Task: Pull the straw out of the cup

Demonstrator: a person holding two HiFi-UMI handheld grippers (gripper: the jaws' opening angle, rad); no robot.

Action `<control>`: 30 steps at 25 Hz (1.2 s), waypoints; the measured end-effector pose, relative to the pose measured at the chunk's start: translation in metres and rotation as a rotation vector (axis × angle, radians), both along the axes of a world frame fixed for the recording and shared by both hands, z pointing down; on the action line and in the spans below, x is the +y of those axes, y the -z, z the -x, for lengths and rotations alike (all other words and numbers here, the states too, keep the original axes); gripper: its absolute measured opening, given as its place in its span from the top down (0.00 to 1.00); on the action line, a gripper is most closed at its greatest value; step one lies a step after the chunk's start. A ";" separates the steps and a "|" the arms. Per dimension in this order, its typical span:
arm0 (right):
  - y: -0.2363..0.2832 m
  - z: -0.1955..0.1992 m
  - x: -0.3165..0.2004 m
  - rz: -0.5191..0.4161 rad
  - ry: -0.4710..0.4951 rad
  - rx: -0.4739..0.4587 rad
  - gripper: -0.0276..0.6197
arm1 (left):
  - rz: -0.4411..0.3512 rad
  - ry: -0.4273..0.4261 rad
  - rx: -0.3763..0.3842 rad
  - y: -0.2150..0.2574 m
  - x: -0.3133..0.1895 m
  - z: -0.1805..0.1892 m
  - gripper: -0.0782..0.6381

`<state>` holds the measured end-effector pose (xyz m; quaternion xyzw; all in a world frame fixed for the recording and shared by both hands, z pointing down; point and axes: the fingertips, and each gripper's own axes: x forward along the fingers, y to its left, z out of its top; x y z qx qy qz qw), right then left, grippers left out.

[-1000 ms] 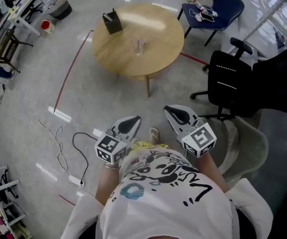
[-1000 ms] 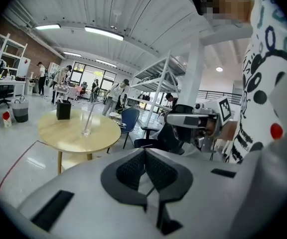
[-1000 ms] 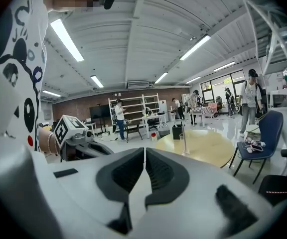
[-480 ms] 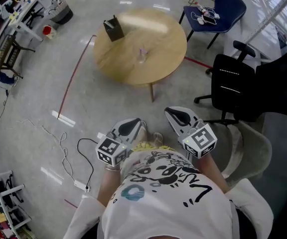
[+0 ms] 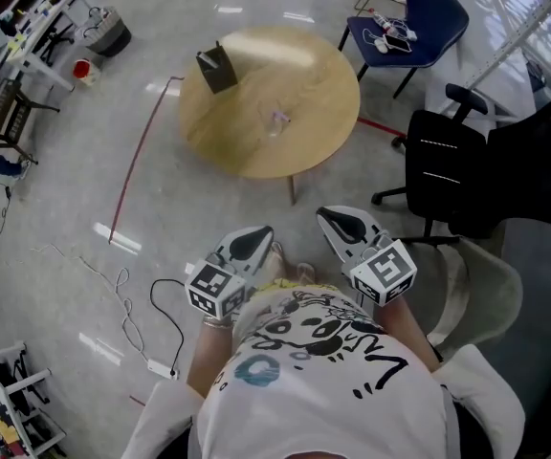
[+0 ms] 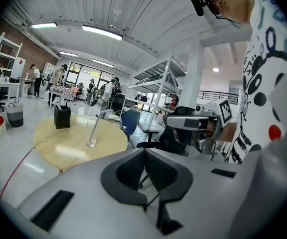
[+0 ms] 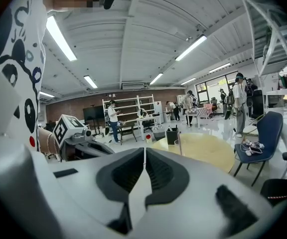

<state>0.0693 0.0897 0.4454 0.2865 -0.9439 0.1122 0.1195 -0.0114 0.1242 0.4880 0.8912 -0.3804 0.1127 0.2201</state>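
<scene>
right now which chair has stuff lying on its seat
The blue chair beyond the round table: pale cable-like items lie on its seat. The black office chair shows none.

No words, numbers or brands were legible, white shirt (image 5: 323, 371) bore only black doodle-like print, left marker cube (image 5: 215, 288) and right marker cube (image 5: 383, 271) bore coded squares, not letters.

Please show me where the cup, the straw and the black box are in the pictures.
cup (image 6: 90, 143): left gripper view, on its clear wall.
straw (image 6: 96, 127): left gripper view, middle of its shaft.
black box (image 5: 217, 69): head view, on its side wall.
</scene>
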 end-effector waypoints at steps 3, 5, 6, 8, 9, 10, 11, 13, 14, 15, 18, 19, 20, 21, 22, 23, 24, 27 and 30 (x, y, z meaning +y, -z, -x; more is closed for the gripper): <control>0.000 0.007 -0.007 0.002 -0.006 0.007 0.91 | 0.002 -0.004 0.006 -0.001 -0.008 0.007 0.87; 0.000 0.011 -0.011 0.003 -0.010 0.014 0.91 | -0.001 -0.008 0.010 -0.001 -0.013 0.011 0.87; 0.000 0.013 -0.013 0.003 -0.012 0.017 0.91 | -0.003 -0.010 0.012 -0.001 -0.015 0.014 0.87; 0.000 0.019 -0.016 0.005 -0.015 0.019 0.91 | -0.007 -0.014 0.014 -0.002 -0.018 0.021 0.87; 0.000 0.022 -0.019 0.005 -0.016 0.020 0.91 | -0.006 -0.016 0.015 -0.002 -0.020 0.024 0.87; 0.001 0.025 -0.021 0.004 -0.015 0.020 0.91 | -0.005 -0.018 0.017 -0.003 -0.022 0.026 0.87; 0.001 0.029 -0.024 0.002 -0.014 0.021 0.91 | -0.002 -0.019 0.017 -0.004 -0.024 0.030 0.87; 0.003 0.037 -0.028 -0.004 -0.009 0.018 0.91 | 0.007 -0.019 0.013 -0.007 -0.028 0.037 0.87; 0.004 0.041 -0.030 -0.007 -0.007 0.017 0.91 | 0.009 -0.018 0.011 -0.008 -0.030 0.040 0.87; 0.005 0.044 -0.031 -0.010 -0.004 0.017 0.91 | 0.008 -0.015 0.012 -0.008 -0.032 0.044 0.87; 0.005 0.053 -0.033 -0.010 0.000 0.025 0.91 | -0.001 -0.009 0.017 -0.005 -0.038 0.053 0.87; 0.005 0.055 -0.034 -0.009 0.000 0.029 0.91 | -0.004 -0.009 0.019 -0.005 -0.040 0.056 0.87; 0.004 0.058 -0.035 -0.007 -0.001 0.033 0.91 | -0.006 -0.009 0.020 -0.004 -0.042 0.059 0.87; 0.003 0.060 -0.037 -0.006 -0.003 0.037 0.91 | -0.008 -0.009 0.022 -0.004 -0.044 0.062 0.87; 0.002 0.062 -0.039 -0.005 -0.006 0.040 0.91 | -0.010 -0.009 0.023 -0.004 -0.046 0.065 0.87; 0.001 0.063 -0.041 -0.003 -0.010 0.043 0.91 | -0.011 -0.009 0.025 -0.005 -0.048 0.068 0.87; 0.001 0.065 -0.043 -0.002 -0.017 0.045 0.91 | -0.010 -0.011 0.026 -0.006 -0.050 0.071 0.87; -0.001 0.071 -0.051 0.003 -0.043 0.050 0.91 | -0.008 -0.019 0.031 -0.007 -0.055 0.079 0.87; -0.003 0.077 -0.058 0.006 -0.064 0.050 0.91 | -0.006 -0.028 0.032 -0.009 -0.060 0.086 0.87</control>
